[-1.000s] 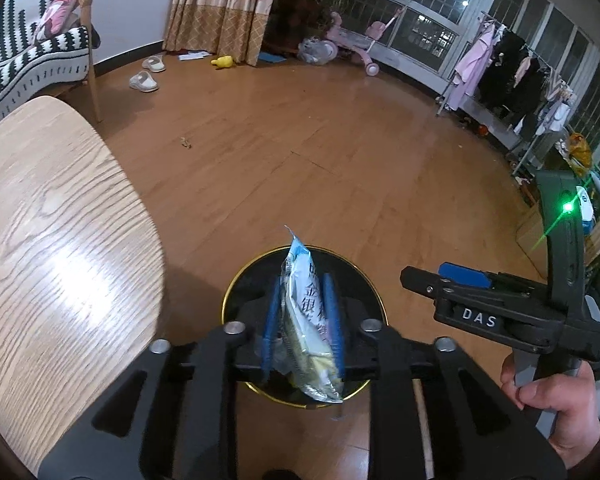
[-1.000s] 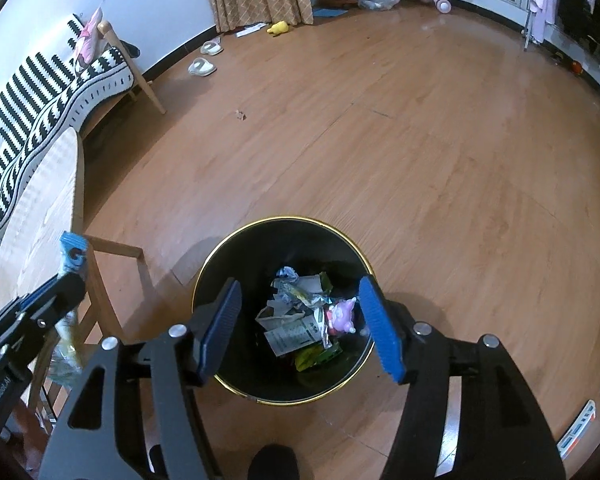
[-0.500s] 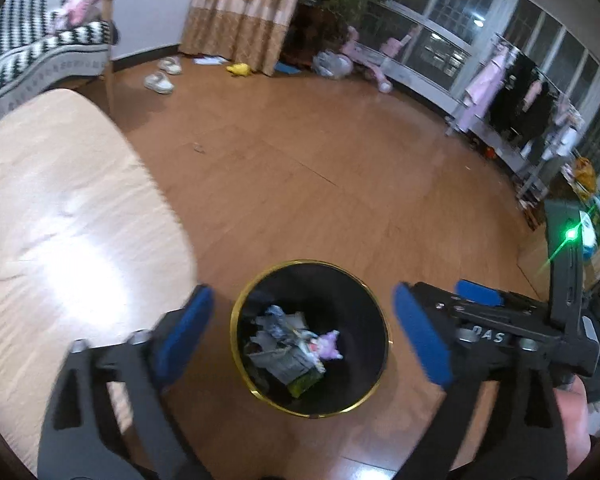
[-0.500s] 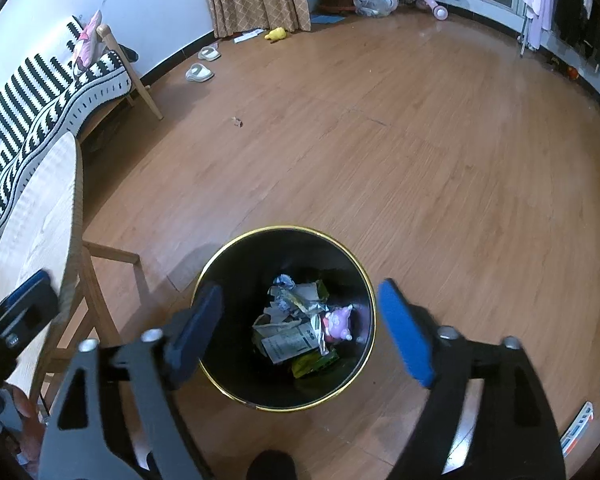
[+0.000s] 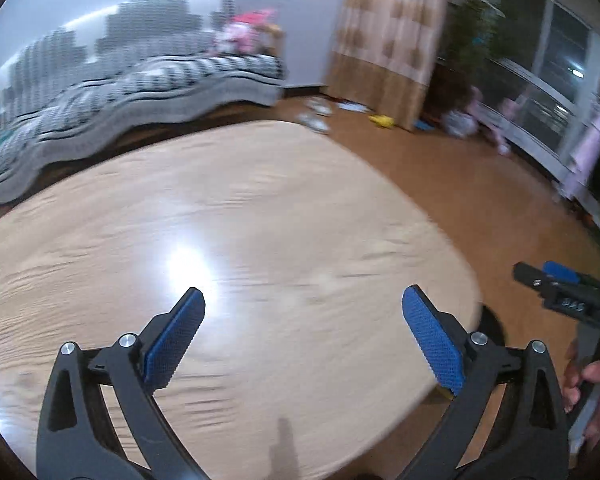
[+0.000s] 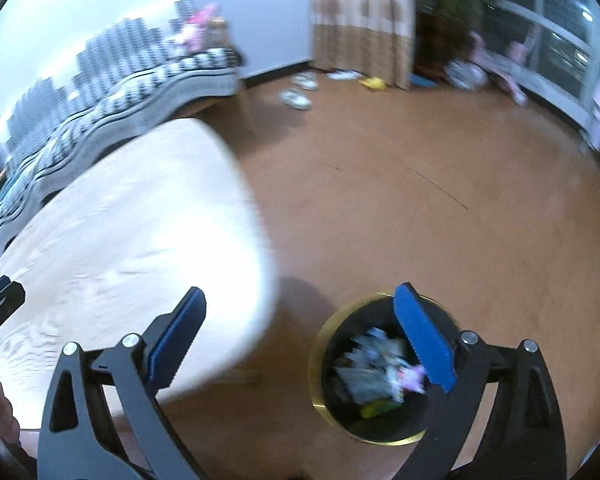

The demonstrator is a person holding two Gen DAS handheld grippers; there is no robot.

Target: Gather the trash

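Holding my left gripper (image 5: 303, 334) spread wide and empty above the wooden table (image 5: 260, 216), I keep my right gripper (image 6: 300, 334) just as wide beside the table's edge, over the trash bin (image 6: 320, 364) with wrappers (image 6: 374, 372) inside; beyond the table, a striped sofa (image 5: 140, 80).

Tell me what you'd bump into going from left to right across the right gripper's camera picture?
Striped sofa → wooden table → trash bin with wrappers inside → window at the far right.
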